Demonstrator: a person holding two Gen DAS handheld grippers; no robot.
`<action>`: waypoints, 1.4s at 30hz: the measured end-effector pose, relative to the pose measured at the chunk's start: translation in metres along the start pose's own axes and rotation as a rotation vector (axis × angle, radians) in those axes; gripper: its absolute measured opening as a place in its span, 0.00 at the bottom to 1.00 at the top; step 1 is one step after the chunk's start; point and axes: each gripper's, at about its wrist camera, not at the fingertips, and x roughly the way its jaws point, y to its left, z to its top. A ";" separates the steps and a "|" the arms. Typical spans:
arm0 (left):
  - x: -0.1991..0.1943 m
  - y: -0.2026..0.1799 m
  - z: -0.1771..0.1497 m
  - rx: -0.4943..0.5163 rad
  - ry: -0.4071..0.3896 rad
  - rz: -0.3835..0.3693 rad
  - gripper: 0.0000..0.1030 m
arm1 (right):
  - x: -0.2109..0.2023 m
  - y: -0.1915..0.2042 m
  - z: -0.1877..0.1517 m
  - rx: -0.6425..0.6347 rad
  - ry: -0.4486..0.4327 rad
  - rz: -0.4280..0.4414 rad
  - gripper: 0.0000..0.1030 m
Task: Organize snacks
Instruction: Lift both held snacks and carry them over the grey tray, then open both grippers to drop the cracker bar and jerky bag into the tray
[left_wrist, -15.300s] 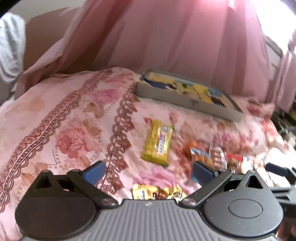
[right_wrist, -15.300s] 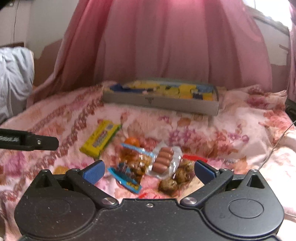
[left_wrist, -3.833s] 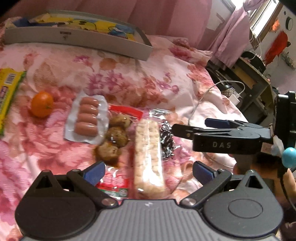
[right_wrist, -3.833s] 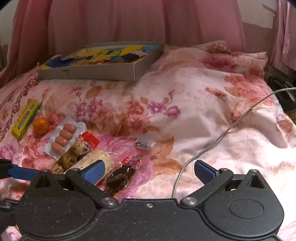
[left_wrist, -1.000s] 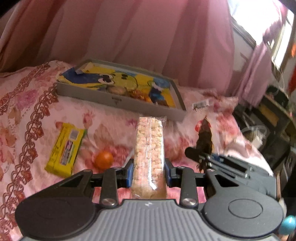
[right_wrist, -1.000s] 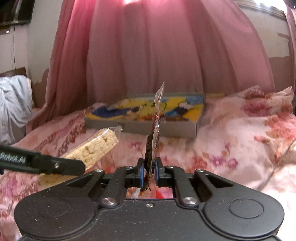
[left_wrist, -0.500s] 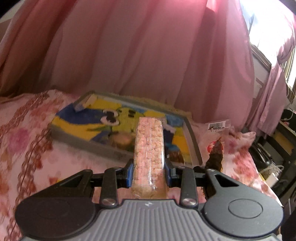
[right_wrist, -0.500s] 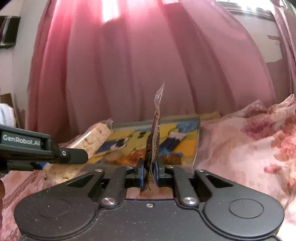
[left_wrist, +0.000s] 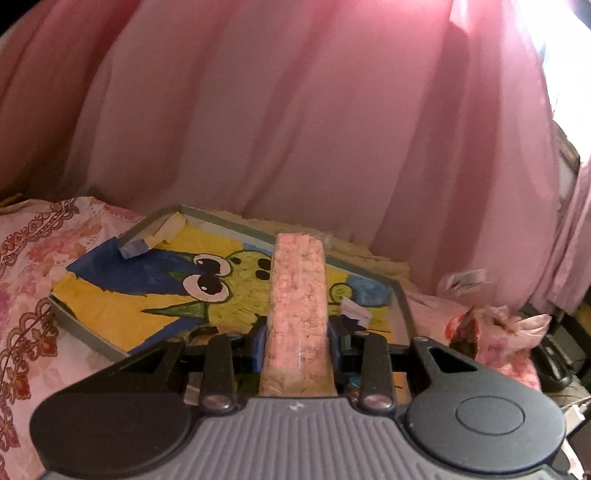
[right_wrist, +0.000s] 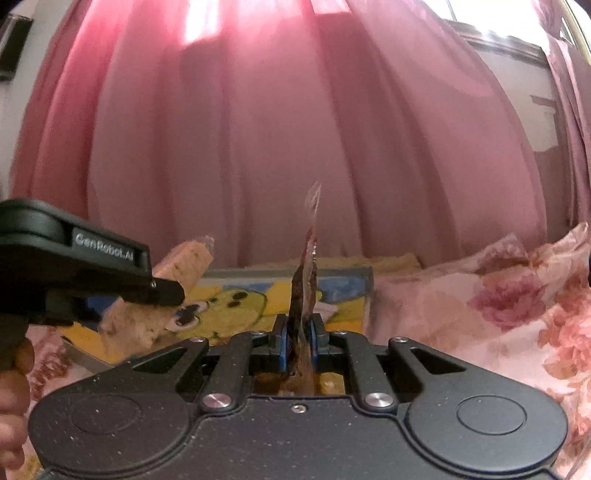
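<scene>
We see our left gripper (left_wrist: 297, 341) pinched narrowly on one long rice bar (left_wrist: 298, 295) in clear wrap, its blue pads (left_wrist: 258, 345) pressing both sides near the bar's lower end. The bar juts forward over the tray (left_wrist: 88, 341), a grey-walled tray with a yellow and blue cartoon lining, lying on the floral bedspread (left_wrist: 29, 288).

Our right gripper (right_wrist: 297, 341) is squeezed almost fully together on one thin dark pouch (right_wrist: 304, 284), which stands on edge, its clear top rising in front of the pink curtain (right_wrist: 295, 129). This gripper, too, sits at the near edge of the tray (right_wrist: 364, 295).

We count two grippers, two held snacks and one tray. Something small lies in the tray behind the left gripper, but we cannot tell what. In the right view the left gripper (right_wrist: 110, 266) and the person's hand (right_wrist: 11, 387) cover the tray's left part. In the left view the pouch (left_wrist: 463, 328) shows just right of the tray.
</scene>
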 end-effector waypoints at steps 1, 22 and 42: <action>0.004 0.000 0.000 0.008 0.002 0.009 0.34 | 0.003 -0.001 -0.003 -0.006 0.010 -0.005 0.11; 0.038 -0.003 -0.010 0.045 0.040 0.060 0.34 | 0.033 0.000 -0.009 0.035 0.018 0.013 0.12; 0.039 0.002 -0.010 0.025 0.046 0.062 0.40 | 0.040 -0.005 -0.017 0.037 0.051 -0.019 0.35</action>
